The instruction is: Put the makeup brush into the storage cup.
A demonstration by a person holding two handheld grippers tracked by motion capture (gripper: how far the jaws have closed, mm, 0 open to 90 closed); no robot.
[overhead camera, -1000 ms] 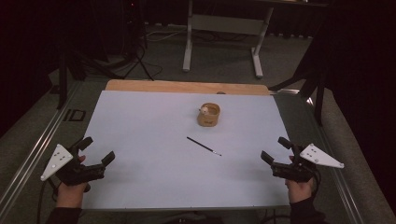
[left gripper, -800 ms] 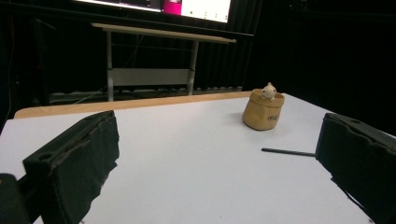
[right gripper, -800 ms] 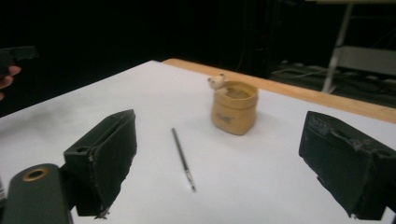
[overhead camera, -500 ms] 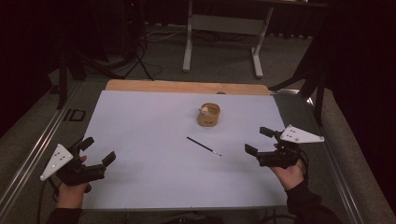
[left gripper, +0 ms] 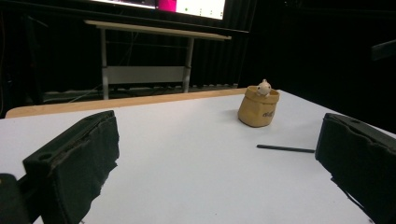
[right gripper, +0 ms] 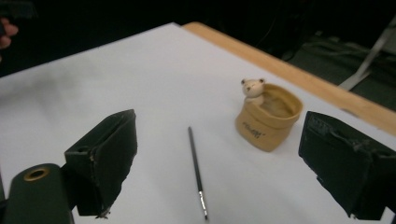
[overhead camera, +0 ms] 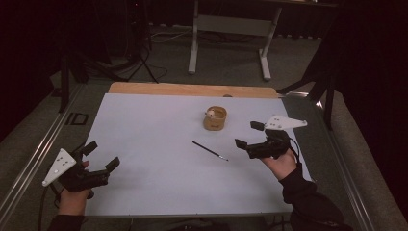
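A thin black paintbrush (overhead camera: 210,150) (right gripper: 196,171) (left gripper: 285,149) lies flat on the white table sheet (overhead camera: 154,139). Behind it stands a small tan pouch-shaped holder (overhead camera: 215,118) (right gripper: 268,115) (left gripper: 258,108) with a little bear figure at its rim. My right gripper (overhead camera: 249,135) (right gripper: 219,158) hovers open just right of the brush, jaws pointing left toward it and the holder. My left gripper (overhead camera: 102,155) (left gripper: 219,158) rests open near the table's front left corner, nothing between its jaws.
A wooden strip (overhead camera: 192,89) runs along the table's far edge. Metal rails (overhead camera: 33,161) flank the table on both sides. Beyond the table stand a desk frame (overhead camera: 228,29) and dark tripod legs (overhead camera: 139,62) on the floor.
My right gripper has moved left and forward from the front right corner toward the brush and holder. The left gripper has stayed in place.
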